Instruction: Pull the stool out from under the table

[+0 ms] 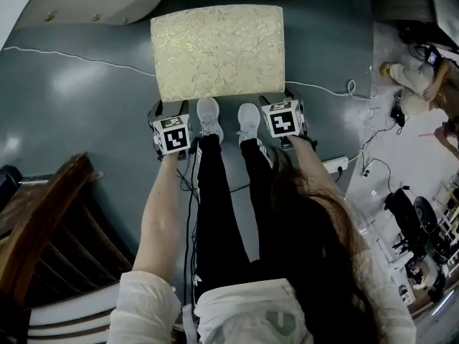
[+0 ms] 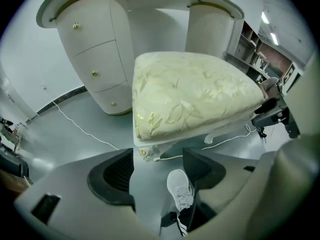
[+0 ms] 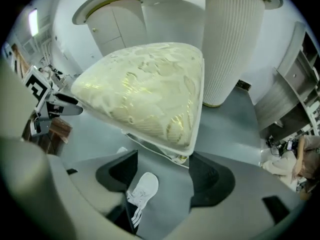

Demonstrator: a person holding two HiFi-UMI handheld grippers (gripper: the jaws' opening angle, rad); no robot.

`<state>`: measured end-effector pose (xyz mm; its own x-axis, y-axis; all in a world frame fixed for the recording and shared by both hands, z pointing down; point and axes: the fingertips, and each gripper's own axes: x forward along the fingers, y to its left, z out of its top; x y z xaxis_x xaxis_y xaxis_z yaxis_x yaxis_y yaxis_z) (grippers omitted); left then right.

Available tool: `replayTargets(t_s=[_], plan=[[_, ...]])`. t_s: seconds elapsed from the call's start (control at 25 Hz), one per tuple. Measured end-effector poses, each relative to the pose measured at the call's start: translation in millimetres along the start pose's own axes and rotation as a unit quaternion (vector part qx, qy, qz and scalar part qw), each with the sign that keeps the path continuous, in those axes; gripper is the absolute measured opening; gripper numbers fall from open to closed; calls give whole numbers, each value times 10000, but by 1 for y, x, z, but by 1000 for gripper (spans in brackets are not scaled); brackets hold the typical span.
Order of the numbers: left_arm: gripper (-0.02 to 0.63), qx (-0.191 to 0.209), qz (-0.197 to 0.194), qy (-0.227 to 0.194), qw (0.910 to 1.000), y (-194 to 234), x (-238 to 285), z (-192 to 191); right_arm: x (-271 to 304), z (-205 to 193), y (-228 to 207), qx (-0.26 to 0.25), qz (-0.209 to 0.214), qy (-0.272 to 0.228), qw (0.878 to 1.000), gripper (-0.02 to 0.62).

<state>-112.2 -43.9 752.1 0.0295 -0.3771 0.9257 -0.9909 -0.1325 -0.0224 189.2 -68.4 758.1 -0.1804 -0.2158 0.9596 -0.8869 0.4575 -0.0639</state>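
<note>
Squarely at 12 o'clock from the person's white shoes (image 1: 208, 117) stands the stool (image 1: 217, 51), a low seat with a cream cushion patterned in gold leaves, resting on the grey floor (image 1: 79, 99). Its near edge lies just beyond the toes, and its far edge reaches toward the white table (image 1: 86, 2), which sits farther on at 12 o'clock; whether any of the cushion lies under the table's top cannot be told. The left tongs (image 1: 169, 113) hang at about 7 o'clock of the stool, by its near left corner, pointing steeply down. In the left gripper view their two dark pads stand well apart, with only floor and one shoe between them, while the stool's corner sits just ahead and clear of the pads. The right tongs (image 1: 281, 106) hang at about 5 o'clock of the stool, by the near right corner, and they too are spread wide and grip nothing, the corner just ahead of the pads. A thin white cable (image 1: 86, 59) trails over the floor at 9 o'clock of the stool, and a dark wooden chair (image 1: 36, 221) stands at 8 o'clock of the person.
</note>
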Motion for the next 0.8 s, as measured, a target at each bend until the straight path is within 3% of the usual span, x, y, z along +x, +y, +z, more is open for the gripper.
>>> replayTargets(t_s=[0.08, 0.2, 0.4, 0.64, 0.8], plan=[[298, -2, 23, -58, 10000, 1, -22, 5, -15, 0, 9, -95, 51, 66, 9999, 316], [298, -171, 60, -1, 9998, -1, -58, 5, -49, 1, 13, 159, -40, 52, 9999, 316], [297, -101, -48, 28, 9999, -24, -141, 8, -140, 16, 24, 295, -186, -273, 9990, 316], [296, -399, -86, -474, 9980, -49, -260, 42, -270, 45, 45, 139, -193, -790, 9966, 314], [296, -762, -7, -728, 9944, -56, -303, 59, -321, 53, 42, 320, -235, -1050, 9937, 314]])
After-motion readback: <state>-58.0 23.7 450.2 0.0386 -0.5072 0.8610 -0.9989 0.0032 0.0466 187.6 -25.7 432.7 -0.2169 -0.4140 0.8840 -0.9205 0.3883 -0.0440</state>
